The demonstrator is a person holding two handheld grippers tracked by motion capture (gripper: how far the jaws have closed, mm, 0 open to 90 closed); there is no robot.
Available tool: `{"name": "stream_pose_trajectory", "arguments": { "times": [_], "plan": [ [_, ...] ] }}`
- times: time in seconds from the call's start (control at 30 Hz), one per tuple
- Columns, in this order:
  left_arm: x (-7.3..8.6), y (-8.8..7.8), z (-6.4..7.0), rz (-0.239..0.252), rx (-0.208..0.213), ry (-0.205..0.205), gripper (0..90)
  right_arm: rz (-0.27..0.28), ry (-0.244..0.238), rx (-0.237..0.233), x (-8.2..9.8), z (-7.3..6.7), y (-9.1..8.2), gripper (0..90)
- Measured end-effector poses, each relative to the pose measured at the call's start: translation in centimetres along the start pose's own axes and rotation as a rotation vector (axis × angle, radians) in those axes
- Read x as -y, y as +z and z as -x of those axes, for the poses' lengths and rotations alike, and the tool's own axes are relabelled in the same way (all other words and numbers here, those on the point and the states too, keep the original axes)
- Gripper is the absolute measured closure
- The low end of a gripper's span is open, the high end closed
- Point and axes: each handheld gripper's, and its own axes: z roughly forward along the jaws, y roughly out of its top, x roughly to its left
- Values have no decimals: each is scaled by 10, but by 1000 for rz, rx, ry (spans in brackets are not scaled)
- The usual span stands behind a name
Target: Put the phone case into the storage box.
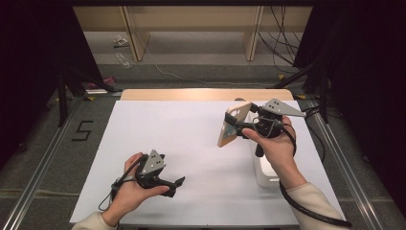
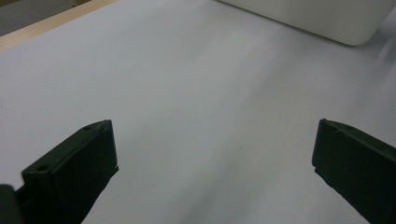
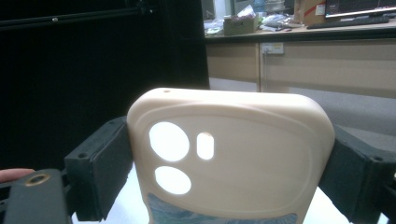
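White box (image 1: pixel 264 173) on table (image 1: pixel 201 143) mostly hidden under right forearm; contents can't tell. Right tongs (image 1: pixel 231 125) clamped on beige phone case (image 1: pixel 233 123) by its side edges, held above table, lower end cut off in right gripper view. Left tongs (image 1: pixel 176 186) wide open, holding nothing, low over table.

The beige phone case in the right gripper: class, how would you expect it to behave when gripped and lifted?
The phone case looks like a thin empty shell with camera cut-outs, so probably light. The right gripper clamps its two side edges and holds it off the table, suggesting it could flex if squeezed. Its smooth, matte surface may slip slightly.
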Motion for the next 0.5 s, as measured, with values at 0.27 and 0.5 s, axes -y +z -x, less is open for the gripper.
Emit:
{"name": "stream_pose_trajectory", "arguments": {
  "times": [0.27,0.5],
  "plan": [
    [0,0,0,5,-1,-3,0,10,2,10,-3,4,-3,131],
    [0,0,0,4,0,-3,0,17,8,21,-5,7,-6,131]
  ]
}}
